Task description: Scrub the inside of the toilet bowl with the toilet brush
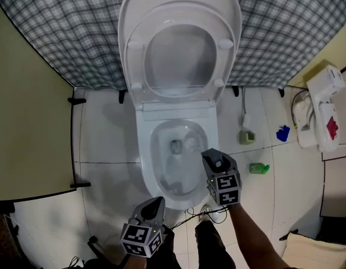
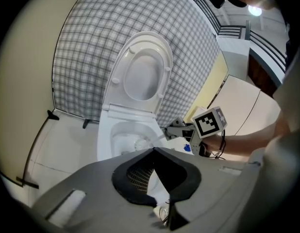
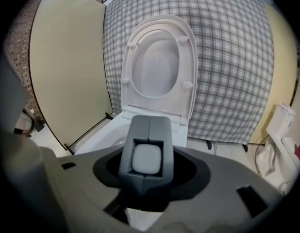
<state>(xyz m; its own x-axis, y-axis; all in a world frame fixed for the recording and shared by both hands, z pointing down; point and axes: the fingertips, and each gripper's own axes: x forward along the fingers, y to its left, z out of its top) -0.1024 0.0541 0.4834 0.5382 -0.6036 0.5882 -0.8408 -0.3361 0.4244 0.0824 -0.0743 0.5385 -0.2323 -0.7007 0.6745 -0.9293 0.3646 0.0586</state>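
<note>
- Left gripper (image 1: 157, 202), nearest at the bowl's six o'clock, is hanging with its jaws together, gripping nothing.
- Right gripper (image 1: 212, 158) is clamping the toilet brush (image 2: 141, 142) by its handle at the three o'clock rim of the toilet bowl (image 1: 144, 150), and the bristles are sitting inside.
- Scrubbing is seemingly going on. The next move is likely calling for a firm-gripped sweep round the wall.

Bathroom, open toilet (image 1: 144, 150), white tiled floor (image 1: 103, 139)

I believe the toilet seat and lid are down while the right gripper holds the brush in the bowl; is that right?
Not quite: the seat and lid are raised, as the head view shows. The right gripper does hold the brush in the bowl.
</note>
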